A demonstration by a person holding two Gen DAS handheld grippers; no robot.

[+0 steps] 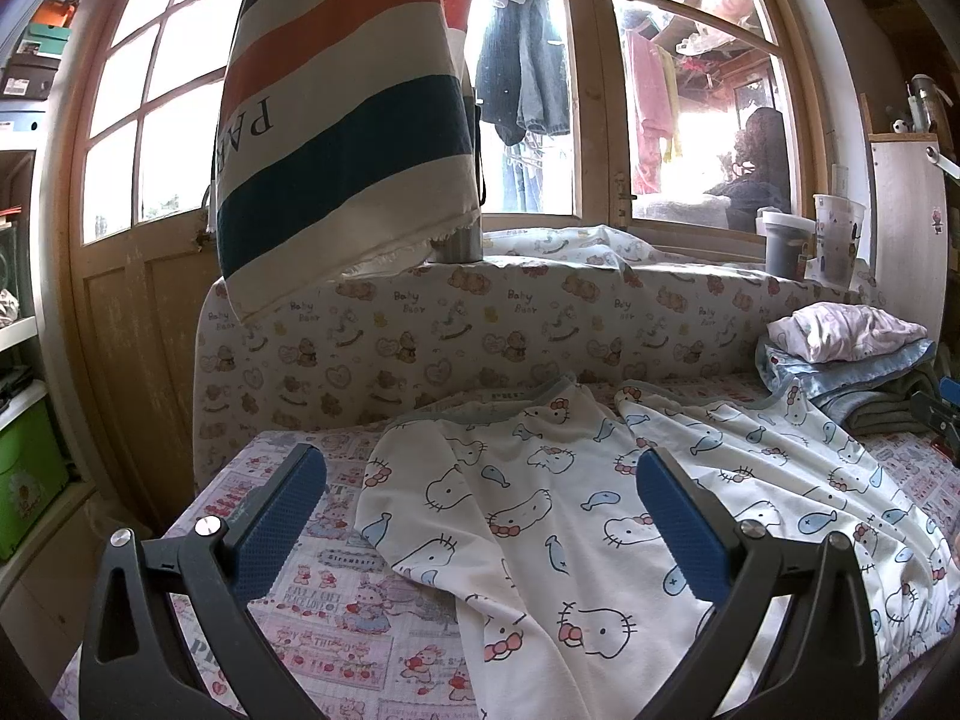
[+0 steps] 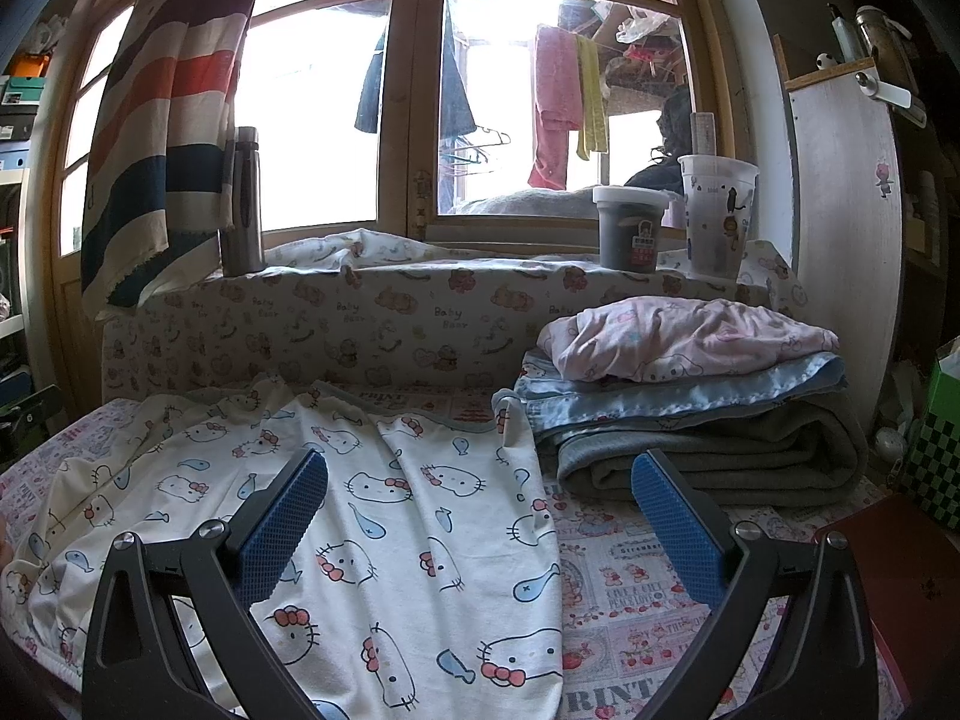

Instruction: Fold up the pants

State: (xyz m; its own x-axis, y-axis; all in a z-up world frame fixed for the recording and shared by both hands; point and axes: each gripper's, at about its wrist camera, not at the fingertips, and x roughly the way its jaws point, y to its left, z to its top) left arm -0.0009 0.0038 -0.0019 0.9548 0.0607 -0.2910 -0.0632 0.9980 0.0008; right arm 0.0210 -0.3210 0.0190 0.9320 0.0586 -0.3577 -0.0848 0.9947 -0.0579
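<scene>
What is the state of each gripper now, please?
Left gripper: open, holding nothing, above the pants.
Right gripper: open, holding nothing.

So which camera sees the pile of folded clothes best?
The right wrist view: the folded pile sits whole and close, just beyond the right tool. The left wrist view catches it small at its right edge, partly cut off.

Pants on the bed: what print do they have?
White pants with cat faces, red bows and blue fish; the right wrist view shows it best.
</scene>
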